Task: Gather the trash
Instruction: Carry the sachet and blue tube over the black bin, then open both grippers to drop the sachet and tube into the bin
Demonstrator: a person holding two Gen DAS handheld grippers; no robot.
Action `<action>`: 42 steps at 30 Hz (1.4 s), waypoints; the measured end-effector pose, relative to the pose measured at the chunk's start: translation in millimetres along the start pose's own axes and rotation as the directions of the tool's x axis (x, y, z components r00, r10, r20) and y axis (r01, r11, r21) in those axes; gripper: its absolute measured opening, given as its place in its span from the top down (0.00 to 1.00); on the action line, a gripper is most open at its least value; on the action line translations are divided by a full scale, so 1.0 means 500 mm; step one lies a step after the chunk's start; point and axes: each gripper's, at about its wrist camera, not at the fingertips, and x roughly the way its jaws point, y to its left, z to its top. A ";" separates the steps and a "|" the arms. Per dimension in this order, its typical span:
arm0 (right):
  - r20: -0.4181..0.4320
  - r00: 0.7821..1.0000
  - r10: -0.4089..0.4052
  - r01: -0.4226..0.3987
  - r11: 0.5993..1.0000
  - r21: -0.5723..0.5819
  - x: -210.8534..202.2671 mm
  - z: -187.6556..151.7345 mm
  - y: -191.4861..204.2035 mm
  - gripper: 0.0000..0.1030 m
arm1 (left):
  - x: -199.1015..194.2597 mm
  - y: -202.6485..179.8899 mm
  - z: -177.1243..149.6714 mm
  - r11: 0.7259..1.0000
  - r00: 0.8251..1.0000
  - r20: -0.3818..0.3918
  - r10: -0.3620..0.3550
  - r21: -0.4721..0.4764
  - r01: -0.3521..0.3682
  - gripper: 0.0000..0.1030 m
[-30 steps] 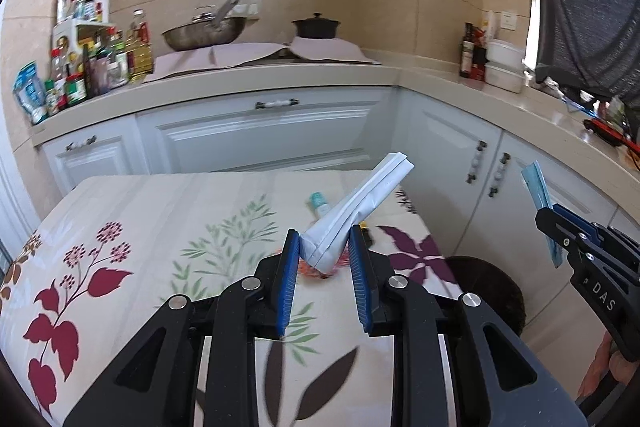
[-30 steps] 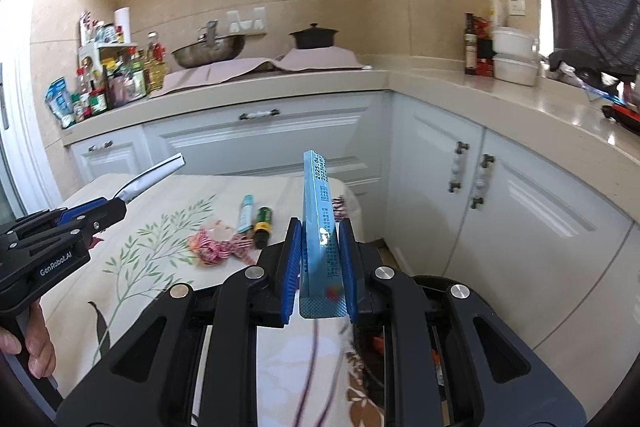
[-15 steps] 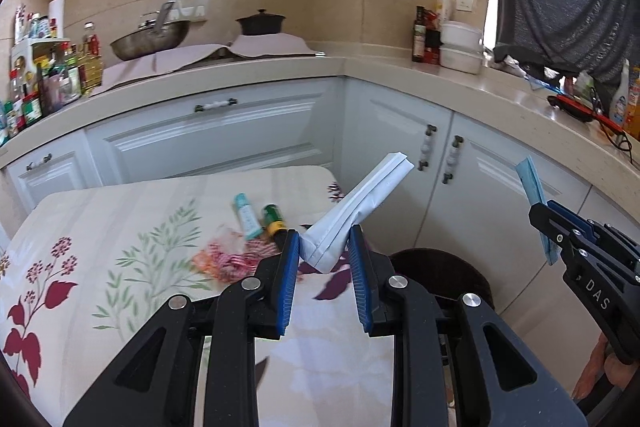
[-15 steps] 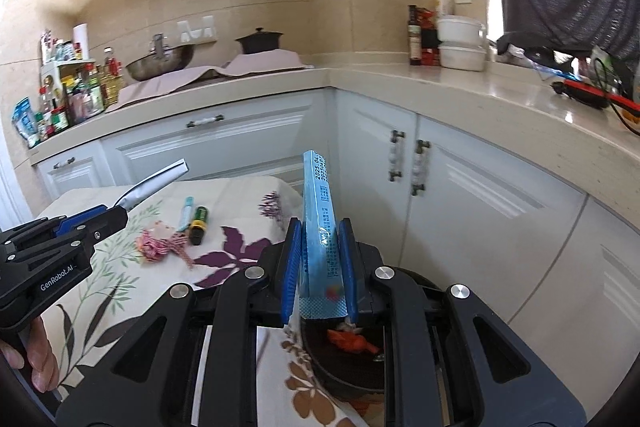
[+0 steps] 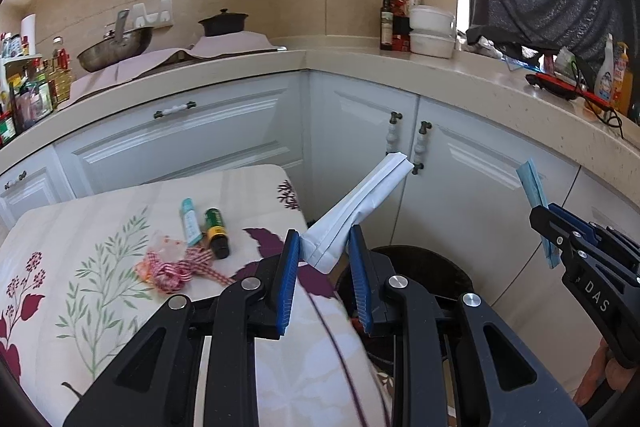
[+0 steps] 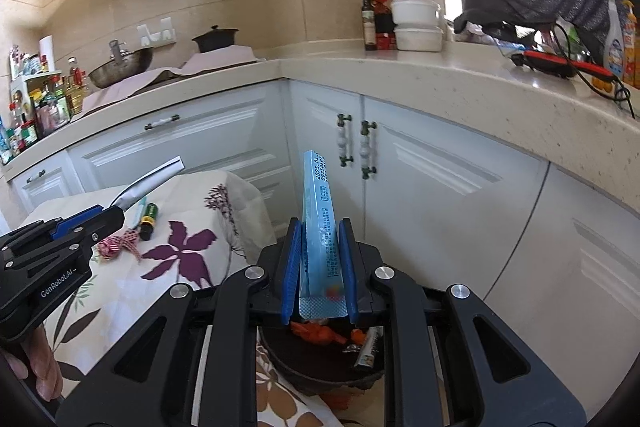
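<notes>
Left gripper (image 5: 324,259) pinching a folded white paper wrapper (image 5: 356,203) at its lower end; the wrapper sticks up and to the right, tilted, toward the cabinet doors (image 5: 452,163). In the right wrist view the same wrapper (image 6: 150,179) pokes out of the left gripper (image 6: 116,213) at the left edge, over the table.

Right gripper (image 6: 319,261) clamped on a flat blue packet (image 6: 320,227), held upright between the 2 blue pads (image 6: 290,267), printed dates at its top. In the left wrist view the right gripper (image 5: 550,227) is at the far right with the blue packet (image 5: 534,191) sticking up from it.

Dark round trash bin (image 6: 320,363) sits on the floor directly below the right gripper, beside the table corner. Inside it: orange scraps (image 6: 316,331) and a small crumpled packet (image 6: 368,349). In the left wrist view the bin (image 5: 420,267) is behind the left gripper's right finger, partly hidden.

Table with floral cloth (image 5: 100,227) holds 3 leftover items close together: a teal tube (image 5: 190,221), a small dark bottle with green label (image 5: 216,233) just beside it, and a red-white checked ribbon scrap (image 5: 176,267) near both. Both grippers are off the table edge, near the bin, well apart from each other.
</notes>
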 end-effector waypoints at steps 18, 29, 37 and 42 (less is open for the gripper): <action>-0.047 0.998 -0.051 0.053 0.998 0.040 0.069 -0.033 -0.068 0.82 | 0.103 -0.079 -0.022 1.000 0.998 -0.065 -0.012 0.022 0.013 0.74; -0.080 0.996 -0.046 0.050 0.998 0.047 0.118 -0.049 -0.082 0.82 | 0.160 -0.109 -0.031 0.999 0.993 -0.115 -0.001 0.036 0.005 0.74; -0.088 0.995 -0.051 0.055 0.997 0.046 0.153 -0.053 -0.089 0.81 | 0.192 -0.123 -0.021 1.000 0.991 -0.137 -0.007 0.025 0.011 0.74; -0.080 0.994 -0.074 0.078 0.995 0.055 0.173 -0.056 -0.097 0.63 | 0.213 -0.127 -0.018 1.000 0.988 -0.152 -0.004 0.005 0.005 0.61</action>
